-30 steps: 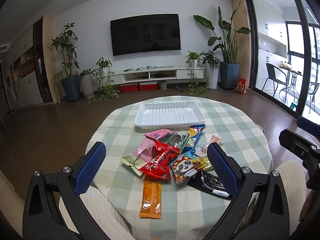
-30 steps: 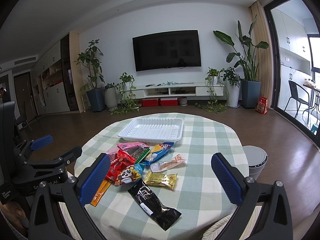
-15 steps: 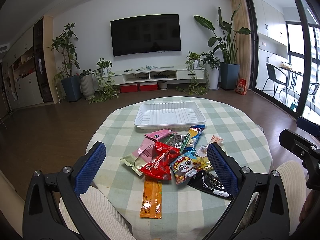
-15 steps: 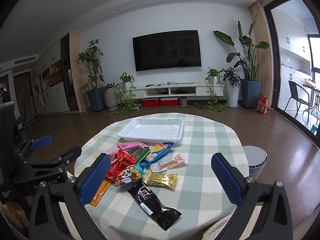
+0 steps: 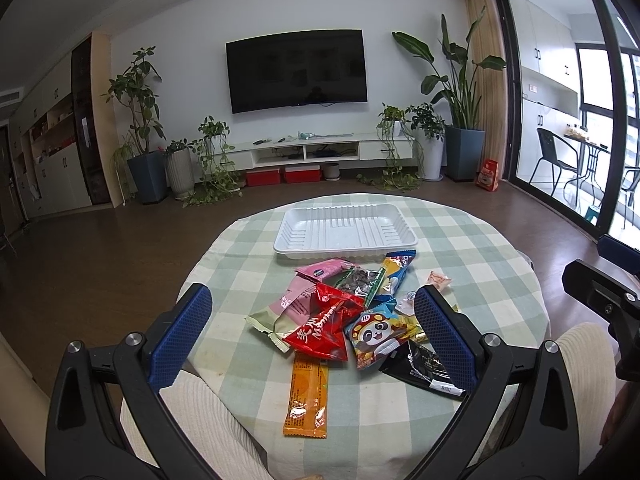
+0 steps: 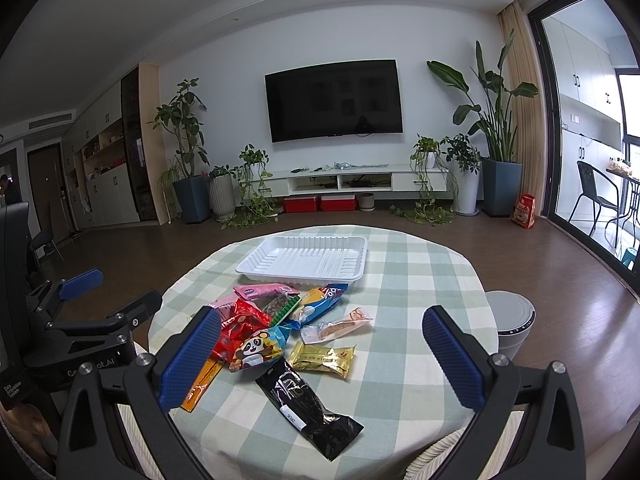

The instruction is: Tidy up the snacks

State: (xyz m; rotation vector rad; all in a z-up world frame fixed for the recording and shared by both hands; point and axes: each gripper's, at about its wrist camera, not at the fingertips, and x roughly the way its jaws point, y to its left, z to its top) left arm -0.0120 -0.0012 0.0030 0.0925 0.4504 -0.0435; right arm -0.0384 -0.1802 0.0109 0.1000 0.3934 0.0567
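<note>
A pile of snack packets lies mid-table: a red packet (image 5: 320,328), a panda packet (image 5: 376,338), a pink packet (image 5: 320,272), an orange stick packet (image 5: 306,394), a black packet (image 6: 308,404), a gold packet (image 6: 323,358) and a clear wrapped snack (image 6: 340,326). An empty white tray (image 5: 344,232) stands just beyond the pile; it also shows in the right wrist view (image 6: 308,258). My left gripper (image 5: 312,338) is open and empty, held above the near table edge. My right gripper (image 6: 320,362) is open and empty, to the right of the left one.
The round table has a green checked cloth (image 5: 472,248). A grey bin (image 6: 512,322) stands on the floor at the table's right. The person's knees in cream trousers (image 5: 200,424) are under the near edge. Plants, a TV and glass doors are far behind.
</note>
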